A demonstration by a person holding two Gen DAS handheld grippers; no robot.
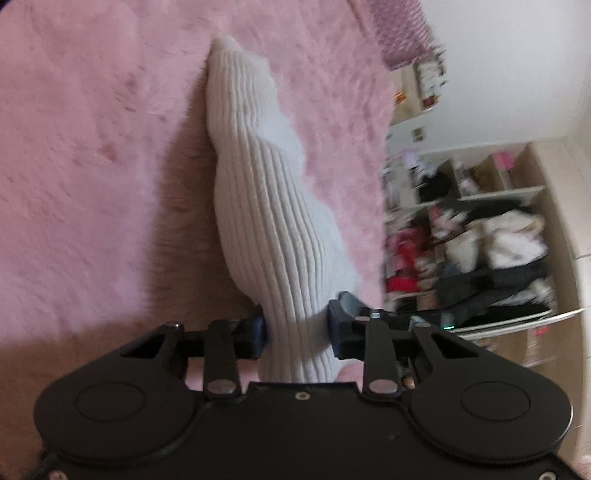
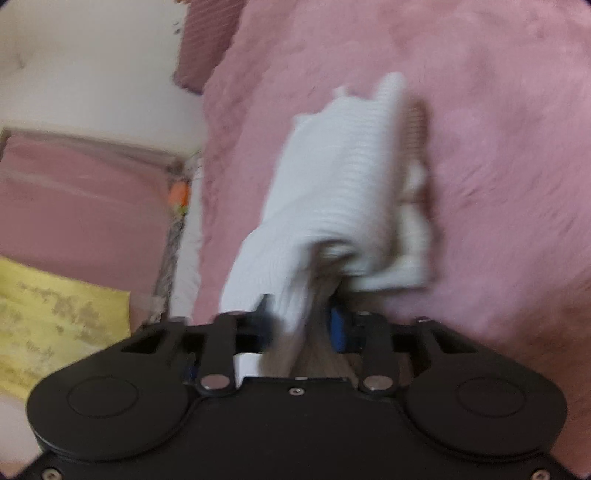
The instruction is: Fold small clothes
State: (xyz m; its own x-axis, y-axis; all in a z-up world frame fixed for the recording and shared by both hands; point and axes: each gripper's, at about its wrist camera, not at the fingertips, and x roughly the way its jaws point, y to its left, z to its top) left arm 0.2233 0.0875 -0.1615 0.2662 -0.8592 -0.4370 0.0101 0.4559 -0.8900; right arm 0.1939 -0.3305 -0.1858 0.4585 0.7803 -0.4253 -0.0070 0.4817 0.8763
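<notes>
A white ribbed sock [image 1: 258, 184] stretches away from me across a fluffy pink blanket [image 1: 92, 166], toe end farthest. My left gripper [image 1: 297, 326] is shut on the sock's near end, with a pad pressed to each side. In the blurred right wrist view the white sock [image 2: 332, 192] is doubled over, a second layer hanging to the right above the pink blanket [image 2: 498, 184]. Its near end runs down between the fingers of my right gripper [image 2: 301, 325], which looks shut on it. White fabric lies against the left finger and shadowed fabric meets the blue right pad [image 2: 338, 328].
Open shelves [image 1: 480, 240] stuffed with clothes stand beyond the blanket's right edge, under a white wall. A purple cushion [image 1: 402, 33] lies at the far right corner. Left of the blanket are a pink surface [image 2: 74, 199] and a yellow printed sheet [image 2: 55, 317].
</notes>
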